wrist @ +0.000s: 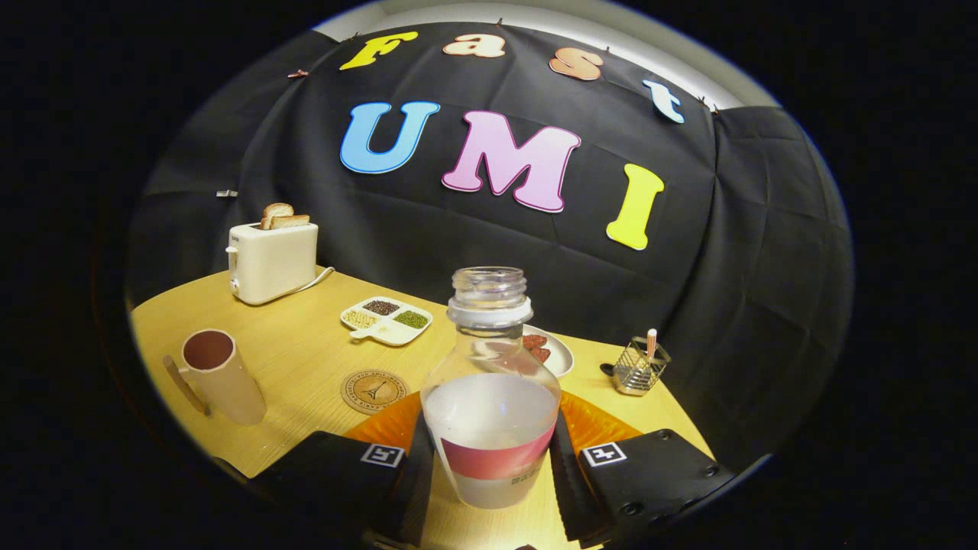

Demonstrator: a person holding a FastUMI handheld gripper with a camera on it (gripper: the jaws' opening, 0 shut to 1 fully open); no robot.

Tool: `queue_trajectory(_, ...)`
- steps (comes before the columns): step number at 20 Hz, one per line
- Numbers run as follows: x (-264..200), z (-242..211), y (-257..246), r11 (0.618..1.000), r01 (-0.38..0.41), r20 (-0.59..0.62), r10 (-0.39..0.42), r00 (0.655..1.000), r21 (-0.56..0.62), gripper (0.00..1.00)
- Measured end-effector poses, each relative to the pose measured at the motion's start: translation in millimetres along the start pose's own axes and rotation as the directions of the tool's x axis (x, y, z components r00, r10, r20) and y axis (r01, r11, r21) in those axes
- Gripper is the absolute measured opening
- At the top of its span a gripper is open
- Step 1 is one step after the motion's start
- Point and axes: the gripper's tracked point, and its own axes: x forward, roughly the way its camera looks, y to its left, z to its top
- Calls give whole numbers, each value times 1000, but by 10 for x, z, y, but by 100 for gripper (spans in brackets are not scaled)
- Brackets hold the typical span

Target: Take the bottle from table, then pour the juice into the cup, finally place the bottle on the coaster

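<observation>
My jaws stand on both sides of the bottle (490, 397) at the lower centre, pressing on it as far as I can tell. It looks upright and uncapped. The cup (221, 376) at the lower left seems empty; pouring and the coaster (374, 391) remain.

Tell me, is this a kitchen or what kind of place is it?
It looks like a pretend breakfast table set up in a booth, not a real kitchen. A toaster with bread, a cup and a dish of seeds sit on the table. The gripper is shut on an open bottle.
</observation>
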Motion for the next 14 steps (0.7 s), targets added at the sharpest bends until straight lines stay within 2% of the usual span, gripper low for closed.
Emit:
queue_trajectory(8, -208, 581, 177, 991, 24, -7, -25, 1000, -135, 69)
queue_trajectory(14, -311, 642, 572, 944, 19, -13, -25, 1000, -329, 69)
